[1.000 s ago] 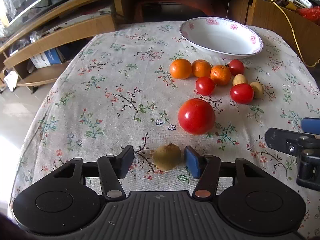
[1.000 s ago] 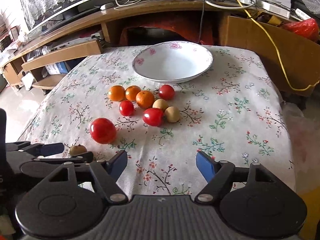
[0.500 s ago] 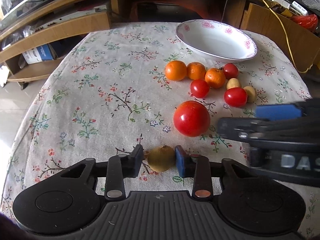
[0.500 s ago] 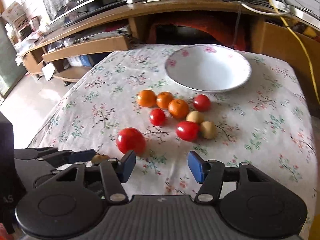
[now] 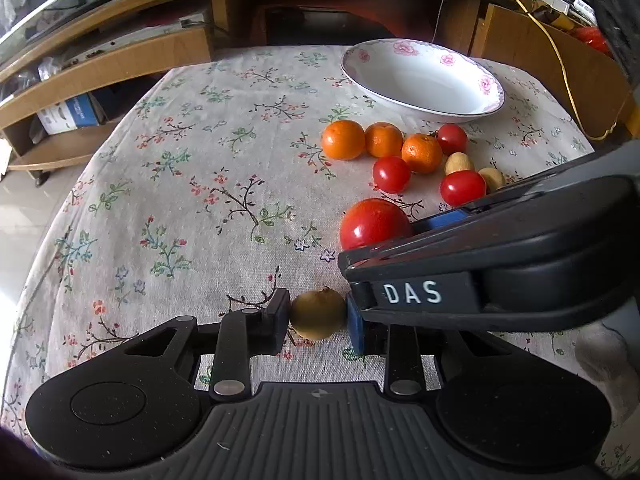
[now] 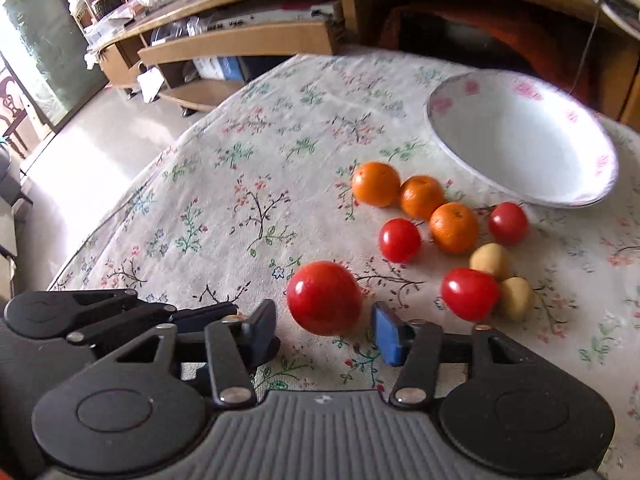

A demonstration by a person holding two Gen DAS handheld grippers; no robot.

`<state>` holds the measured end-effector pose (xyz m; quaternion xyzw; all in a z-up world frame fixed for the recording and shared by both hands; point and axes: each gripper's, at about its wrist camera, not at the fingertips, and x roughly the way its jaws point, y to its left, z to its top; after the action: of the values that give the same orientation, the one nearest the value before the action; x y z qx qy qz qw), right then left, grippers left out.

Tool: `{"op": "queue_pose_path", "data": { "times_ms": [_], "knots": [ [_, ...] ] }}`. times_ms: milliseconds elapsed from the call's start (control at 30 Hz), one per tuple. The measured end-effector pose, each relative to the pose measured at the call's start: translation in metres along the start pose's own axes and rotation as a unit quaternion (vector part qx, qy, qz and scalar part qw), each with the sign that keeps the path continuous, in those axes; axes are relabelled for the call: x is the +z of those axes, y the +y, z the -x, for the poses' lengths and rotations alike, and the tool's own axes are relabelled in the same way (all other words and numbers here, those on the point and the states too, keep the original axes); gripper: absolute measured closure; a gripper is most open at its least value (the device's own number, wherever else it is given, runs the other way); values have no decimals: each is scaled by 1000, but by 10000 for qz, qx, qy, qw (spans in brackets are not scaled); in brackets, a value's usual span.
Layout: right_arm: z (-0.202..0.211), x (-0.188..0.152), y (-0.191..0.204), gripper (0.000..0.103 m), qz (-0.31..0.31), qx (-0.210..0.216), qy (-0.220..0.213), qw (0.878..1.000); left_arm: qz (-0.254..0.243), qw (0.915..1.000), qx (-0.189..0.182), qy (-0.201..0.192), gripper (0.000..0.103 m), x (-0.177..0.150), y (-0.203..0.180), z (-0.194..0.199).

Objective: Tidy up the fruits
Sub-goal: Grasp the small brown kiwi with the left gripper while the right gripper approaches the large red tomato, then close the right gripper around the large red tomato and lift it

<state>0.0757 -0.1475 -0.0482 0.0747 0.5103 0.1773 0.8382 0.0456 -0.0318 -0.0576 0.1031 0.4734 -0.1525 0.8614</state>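
Left gripper: jaws closed onto the small brown fruit, a pad pressed to each flank, the fruit at the near edge of the table. The side-on pinch suits a round thing that would roll away from a poke.

Right gripper: jaws closing, the big red tomato between them. A sliver of gap shows at each pad, so no grip yet. The tomato sits on the cloth just right of the left gripper; from the left wrist camera the right gripper's body crosses in front, hiding the tomato's lower half.

Both tools crowd the same near patch. Taking the two nearest fruits at once looks like the reason, since these lie apart from the rest.

Farther out, a cluster: three oranges in a row, three smaller tomatoes and two pale yellow fruits, several touching.

Beyond them, far right, the white flowered bowl, nothing in it. Likely the destination; none of the sorting is done.

Risk, as a judgement: the two grippers nearly touch, so lifting one could nudge the other's fruit.

Wooden shelving stands behind the table.
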Motion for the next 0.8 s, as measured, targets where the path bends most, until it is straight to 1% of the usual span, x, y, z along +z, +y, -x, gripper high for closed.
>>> {"op": "queue_pose_path", "data": {
  "times_ms": [67,233,433,533,567,633,700,800],
  "knots": [
    [-4,0,-1,60,2,6,58,10000,-16,10000,10,-5,63,0,0,0],
    [-3,0,-1,61,-15,-14,93,10000,6,10000,18,29,63,2,1,-1],
    [15,-5,-19,62,-315,-26,4,9995,-32,10000,32,31,65,0,0,1],
    [27,-5,-25,69,-449,70,-120,9989,-77,9999,86,44,65,-2,-2,2],
    [30,-6,-26,72,-458,103,-149,9988,-83,9999,105,44,65,-2,-3,2],
    [32,-7,-25,76,-413,47,-162,9990,-91,9999,128,66,65,-2,-4,2],
    [29,-10,-26,82,-401,-22,-65,9992,-129,9998,130,103,65,-3,-5,4],
    [25,-13,-28,82,-429,-28,22,9991,-157,9997,132,131,64,-5,-5,5]
  ]
}}
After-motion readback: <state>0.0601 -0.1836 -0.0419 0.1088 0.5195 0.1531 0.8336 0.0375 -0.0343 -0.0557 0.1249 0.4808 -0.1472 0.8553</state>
